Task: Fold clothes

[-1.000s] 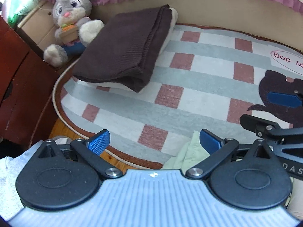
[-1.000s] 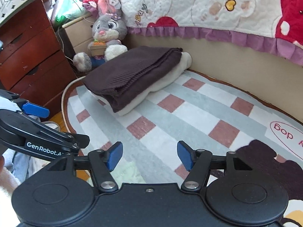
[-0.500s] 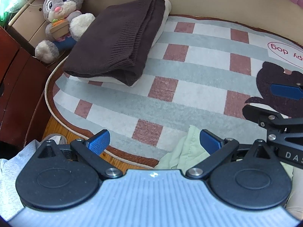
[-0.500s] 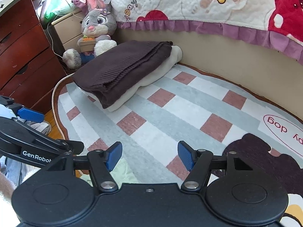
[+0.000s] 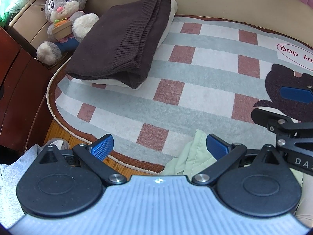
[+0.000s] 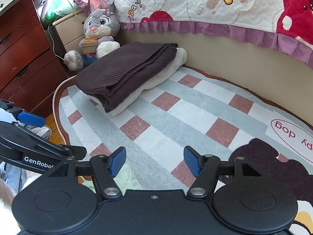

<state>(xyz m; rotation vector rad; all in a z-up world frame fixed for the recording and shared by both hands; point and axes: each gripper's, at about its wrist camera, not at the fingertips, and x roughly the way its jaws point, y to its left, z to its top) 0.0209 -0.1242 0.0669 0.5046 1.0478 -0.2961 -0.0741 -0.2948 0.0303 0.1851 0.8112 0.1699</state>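
A folded dark brown knit sweater (image 5: 125,41) (image 6: 125,74) lies on top of a folded cream garment (image 6: 166,68) at the far left of a checked rug (image 5: 205,74) (image 6: 176,121). A pale green garment (image 5: 193,154) (image 6: 125,178) is bunched at the rug's near edge, under both grippers. My left gripper (image 5: 159,146) stands open above it, nothing between its blue pads. My right gripper (image 6: 154,161) is open too, empty, over the rug. Each gripper shows at the edge of the other's view.
A grey plush rabbit (image 5: 64,19) (image 6: 95,37) sits behind the folded stack. A red-brown wooden dresser (image 6: 23,58) stands at the left, a bed with a quilted cover (image 6: 215,5) runs along the back. Grey cloth (image 5: 11,176) lies near left on the wood floor.
Both views have shifted a little, so the folded stack and rabbit sit slightly differently in the picture. Both grippers stay open and empty, the clothes have not moved.
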